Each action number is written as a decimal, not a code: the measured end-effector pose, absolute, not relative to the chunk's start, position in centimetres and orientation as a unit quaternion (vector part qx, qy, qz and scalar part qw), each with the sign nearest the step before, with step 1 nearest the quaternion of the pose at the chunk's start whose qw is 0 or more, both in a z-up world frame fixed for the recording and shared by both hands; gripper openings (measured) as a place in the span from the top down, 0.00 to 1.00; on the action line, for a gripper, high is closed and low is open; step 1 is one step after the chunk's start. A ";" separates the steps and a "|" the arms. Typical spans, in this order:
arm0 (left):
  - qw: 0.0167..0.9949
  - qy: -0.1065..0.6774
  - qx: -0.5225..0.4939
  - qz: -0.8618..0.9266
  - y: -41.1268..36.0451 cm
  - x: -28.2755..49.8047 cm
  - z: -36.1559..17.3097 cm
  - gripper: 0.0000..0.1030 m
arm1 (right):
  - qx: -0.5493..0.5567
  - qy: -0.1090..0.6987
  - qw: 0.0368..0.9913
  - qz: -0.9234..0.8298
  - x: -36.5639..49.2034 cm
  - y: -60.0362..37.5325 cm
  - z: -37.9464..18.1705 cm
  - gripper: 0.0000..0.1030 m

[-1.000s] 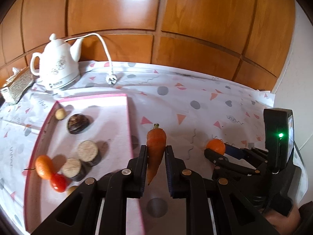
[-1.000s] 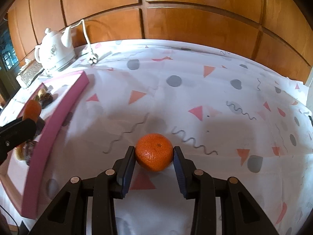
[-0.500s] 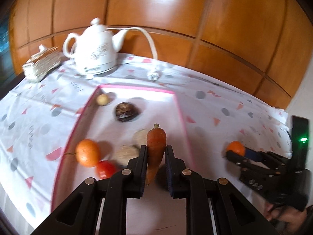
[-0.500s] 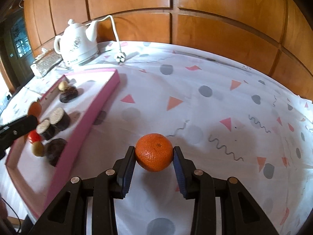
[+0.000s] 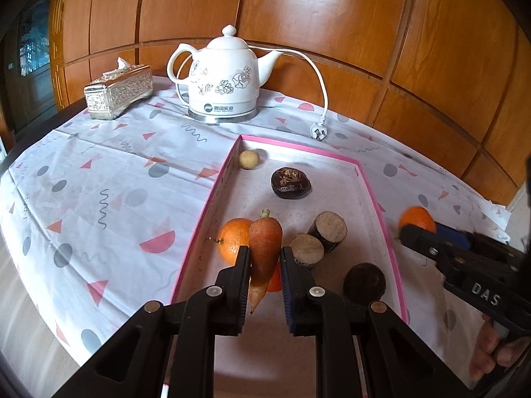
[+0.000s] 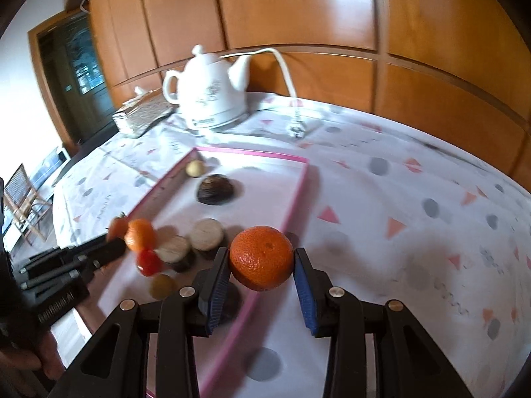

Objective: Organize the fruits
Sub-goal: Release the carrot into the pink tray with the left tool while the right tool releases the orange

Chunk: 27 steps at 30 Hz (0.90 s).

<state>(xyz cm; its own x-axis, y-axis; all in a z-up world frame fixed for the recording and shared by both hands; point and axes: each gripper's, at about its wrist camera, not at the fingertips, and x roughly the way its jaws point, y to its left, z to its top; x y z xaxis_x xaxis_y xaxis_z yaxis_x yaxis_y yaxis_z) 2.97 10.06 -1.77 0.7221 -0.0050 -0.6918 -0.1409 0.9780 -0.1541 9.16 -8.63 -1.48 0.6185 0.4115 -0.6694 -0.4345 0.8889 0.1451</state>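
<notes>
Tabletop (image 5: 99,179): patterned cloth, carrying everything.
Pink-rimmed tray (image 5: 375,199): landmark, collecting the produce.
Electric kettle (image 5: 225,79): behind tray.
Left gripper (image 5: 264,262): jaws clamped on a carrot (image 5: 265,245), above tray for placing.
Right gripper (image 6: 262,265): jaws gripping a mandarin (image 6: 261,258), over tray's right rim.
Second mandarin (image 5: 232,238): inside tray.

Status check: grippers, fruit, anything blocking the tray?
Left gripper shut on carrot, over pink-rimmed tray. Right gripper shut on orange, at tray's edge. Tray holds another orange and more pieces; its middle bare.
</notes>
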 end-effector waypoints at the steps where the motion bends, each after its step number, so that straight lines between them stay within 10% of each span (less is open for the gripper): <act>1: 0.923 0.371 -0.098 0.037 10.0 2.9 -1.8 0.83 | -0.017 0.369 0.898 0.241 9.3 -8.0 -1.4 0.63; 17: 0.917 0.385 -0.096 0.049 9.8 3.0 -2.7 0.81 | -0.009 0.419 0.870 0.262 10.4 -4.8 -4.0 0.61; 27: 0.921 0.371 -0.098 0.067 10.2 2.7 -2.1 0.51 | 0.016 0.409 0.870 0.275 10.0 -5.3 -3.3 0.45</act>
